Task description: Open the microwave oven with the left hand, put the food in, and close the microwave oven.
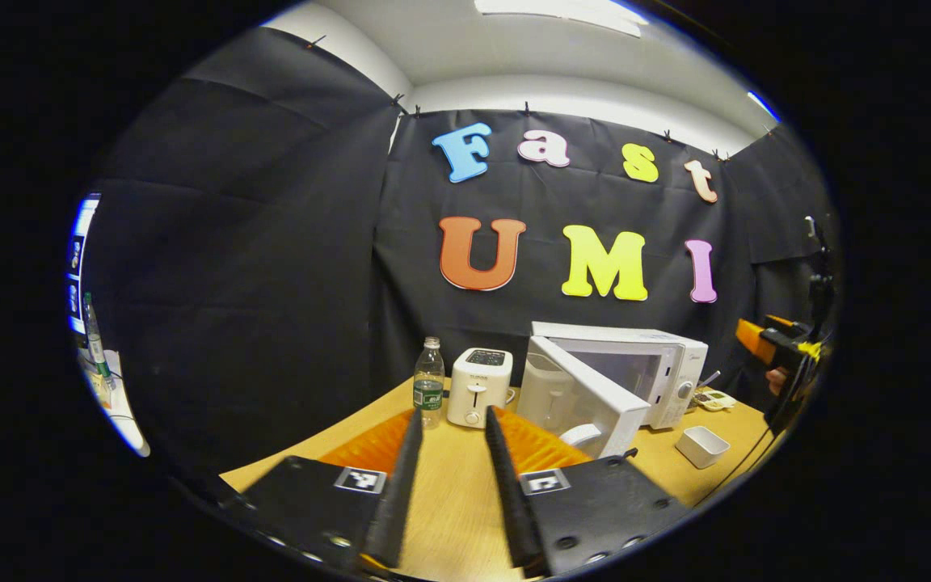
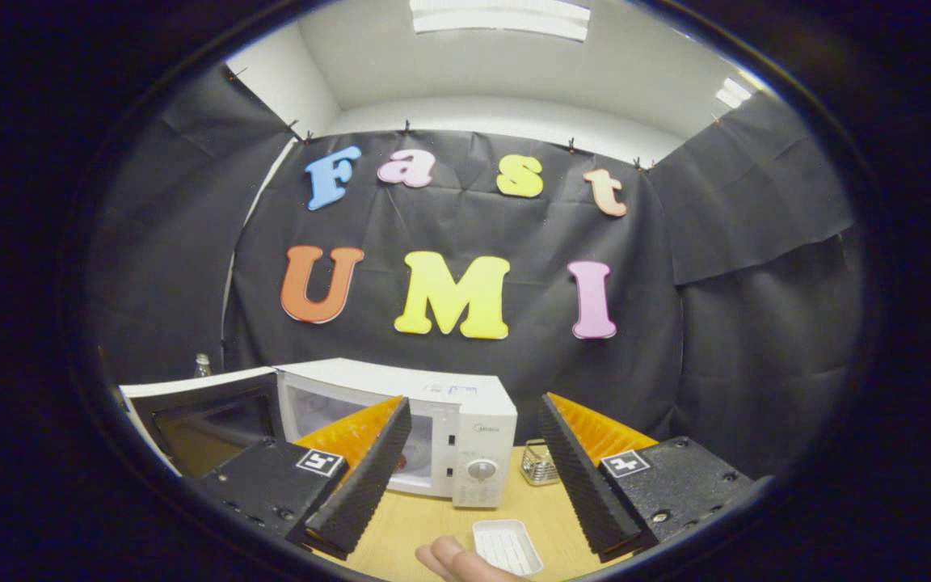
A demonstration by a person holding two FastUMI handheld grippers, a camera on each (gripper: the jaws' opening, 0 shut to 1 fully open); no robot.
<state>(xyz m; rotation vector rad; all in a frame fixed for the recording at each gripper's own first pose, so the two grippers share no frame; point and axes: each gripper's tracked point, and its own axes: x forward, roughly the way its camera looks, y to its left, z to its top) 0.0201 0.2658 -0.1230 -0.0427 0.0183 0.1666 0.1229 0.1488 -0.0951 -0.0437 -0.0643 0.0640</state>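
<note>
Both grippers empty; microwave (image 2: 465, 440) interior half hidden.

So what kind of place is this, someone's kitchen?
Probably not a real kitchen: it looks like a staged booth for recording demonstrations. Black cloth hangs as the walls, while a wooden table carries kitchen props: a white microwave with its door open, a toaster and a water bottle.
</note>
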